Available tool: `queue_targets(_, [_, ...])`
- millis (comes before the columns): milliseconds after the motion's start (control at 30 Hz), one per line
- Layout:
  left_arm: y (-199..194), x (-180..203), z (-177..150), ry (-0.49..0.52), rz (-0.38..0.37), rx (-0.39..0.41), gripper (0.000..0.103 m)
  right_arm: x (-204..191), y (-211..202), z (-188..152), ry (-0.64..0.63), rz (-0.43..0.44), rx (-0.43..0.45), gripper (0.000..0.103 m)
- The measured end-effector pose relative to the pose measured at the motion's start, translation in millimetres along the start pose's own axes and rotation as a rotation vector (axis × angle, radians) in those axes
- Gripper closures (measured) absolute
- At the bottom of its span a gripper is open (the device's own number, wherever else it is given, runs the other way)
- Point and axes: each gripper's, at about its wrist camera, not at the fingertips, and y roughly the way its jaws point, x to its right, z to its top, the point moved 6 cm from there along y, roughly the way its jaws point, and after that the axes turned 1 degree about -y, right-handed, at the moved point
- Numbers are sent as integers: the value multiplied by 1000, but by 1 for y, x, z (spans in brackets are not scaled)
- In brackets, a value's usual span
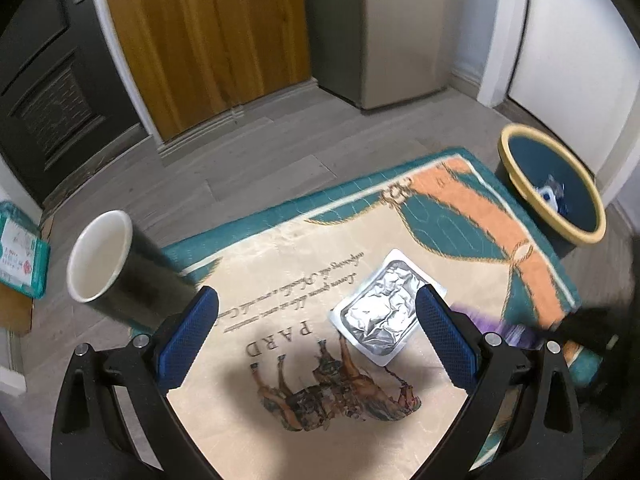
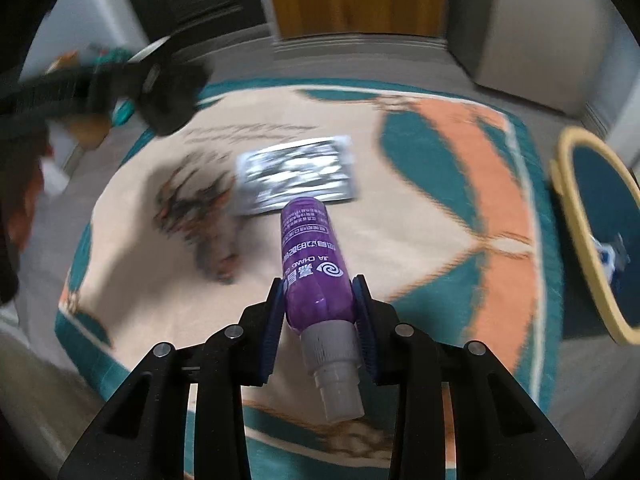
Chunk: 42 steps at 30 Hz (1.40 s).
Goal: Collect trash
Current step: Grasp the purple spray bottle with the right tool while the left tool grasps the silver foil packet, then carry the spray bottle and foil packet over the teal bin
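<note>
Right gripper (image 2: 320,308) clamps purple plastic spray bottle (image 2: 312,256); left gripper (image 1: 316,332), jaws wide, hovers above silver foil pouch (image 1: 384,312). Keep the grip firm till over yellow-rimmed bin (image 2: 568,216).

Grey wood-look floor (image 1: 256,148) all over, a honey-coloured wooden door (image 1: 208,36) top centre, a dark panelled door (image 1: 44,92) on the left, white walls (image 1: 568,60) upper right, patterned teal-and-peach rug (image 1: 492,216) in the middle.
</note>
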Motion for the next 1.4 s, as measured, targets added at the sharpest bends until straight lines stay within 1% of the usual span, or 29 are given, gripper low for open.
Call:
queue_targets(100, [22,20,-6,62,-22,-30,6,34,-5,3,103,-33,9,68])
queue_targets(200, [46,42,-16,142,-39,-77,6,53,-4,2,159,-39,2,68])
queue_targets(300, [70,64,-27,220,-67,-125,6,59,4,-3,169,-36,-26,68])
queue_targets(400, [81,73,-28,244,-80,-143,6,62,16,-11,171,-34,-81,68])
queue_targets(467, [87,75,-26,259,-86,-149,6,61,18,-10,162,-31,-81,67])
queue_targets(500, [89,76,-26,262,-92,-150,6,61,19,-8,150,-31,-78,66])
queue_targets(533, [92,77,-25,266,-94,-153,6,61,19,-7,140,-30,-75,55])
queue_targets(567, [94,78,-24,265,-102,-153,6,60,19,-4,125,-36,-66,47])
queue_targets(667, [99,74,-21,233,-130,-161,7,59,23,2,108,-51,-58,47])
queue_targets(700, [100,73,-20,222,-140,-165,8,60,24,4,106,-55,-56,47])
queue_targets(733, [100,72,-20,208,-159,-168,15,61,25,4,101,-64,-56,47])
queue_targets(767, [100,71,-19,197,-174,-168,25,61,27,5,95,-70,-57,51])
queue_targets(800, [99,71,-17,194,-182,-168,29,62,28,6,90,-64,-59,55])
queue_targets(833, [98,70,-16,198,-181,-168,36,61,28,7,84,-63,-56,69])
queue_targets(900, [98,70,-15,197,-178,-176,38,61,28,8,92,-51,-59,69])
queue_targets(933, [97,70,-15,195,-179,-173,45,63,27,8,105,-47,-55,69])
queue_targets(967, [95,71,-13,199,-176,-165,46,65,25,8,113,-47,-50,69])
queue_targets(1167, [91,69,-11,185,-171,-177,47,73,10,17,152,-40,1,70])
queue_targets(1300, [84,66,-3,170,-168,-151,47,80,0,24,163,-45,34,69])
queue_targets(1400, [72,70,9,168,-169,-115,47,90,-14,26,195,-50,65,70])
